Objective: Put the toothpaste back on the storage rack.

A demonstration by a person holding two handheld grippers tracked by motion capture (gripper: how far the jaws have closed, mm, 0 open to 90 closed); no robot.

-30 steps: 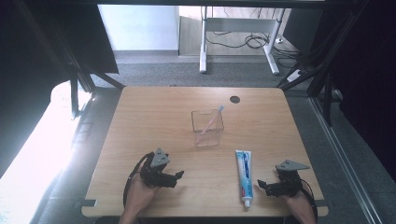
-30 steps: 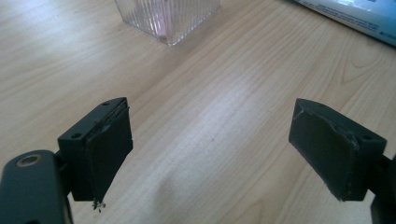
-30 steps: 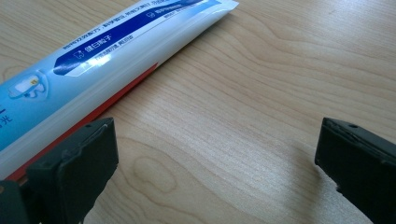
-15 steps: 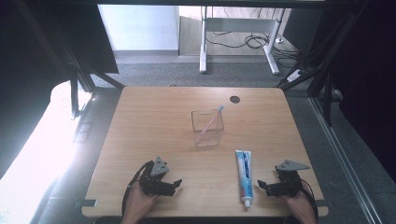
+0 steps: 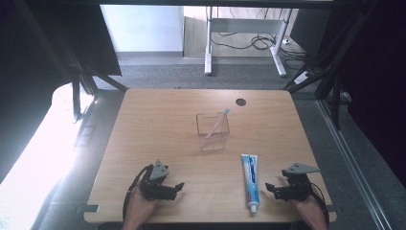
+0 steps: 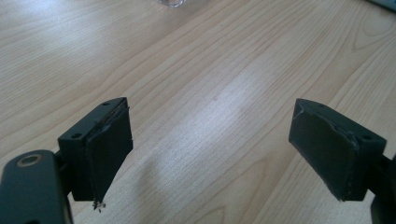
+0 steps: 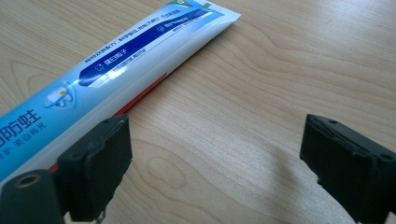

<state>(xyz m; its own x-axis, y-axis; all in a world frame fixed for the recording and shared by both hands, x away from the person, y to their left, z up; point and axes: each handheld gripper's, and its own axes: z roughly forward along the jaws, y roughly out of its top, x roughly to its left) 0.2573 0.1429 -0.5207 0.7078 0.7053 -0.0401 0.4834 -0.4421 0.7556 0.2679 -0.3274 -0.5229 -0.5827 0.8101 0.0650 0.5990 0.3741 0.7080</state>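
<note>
A clear square cup (image 5: 212, 132) stands at the table's middle with a pink toothbrush (image 5: 218, 123) leaning in it. A white and blue toothpaste tube (image 5: 250, 181) lies flat near the front edge, cap toward me. My right gripper (image 5: 269, 188) rests just right of the tube and points at it. Its jaws (image 7: 215, 154) have just been closing a little but stand open over bare wood, with the tube (image 7: 121, 60) beside one jaw. My left gripper (image 5: 178, 186) rests at the front left, open (image 6: 210, 140), nothing between its jaws.
The wooden table (image 5: 158, 124) has a round cable hole (image 5: 241, 102) at the back right. Beyond the table's far edge are a grey floor and a white desk frame (image 5: 209, 38). Dark frame struts stand at both sides.
</note>
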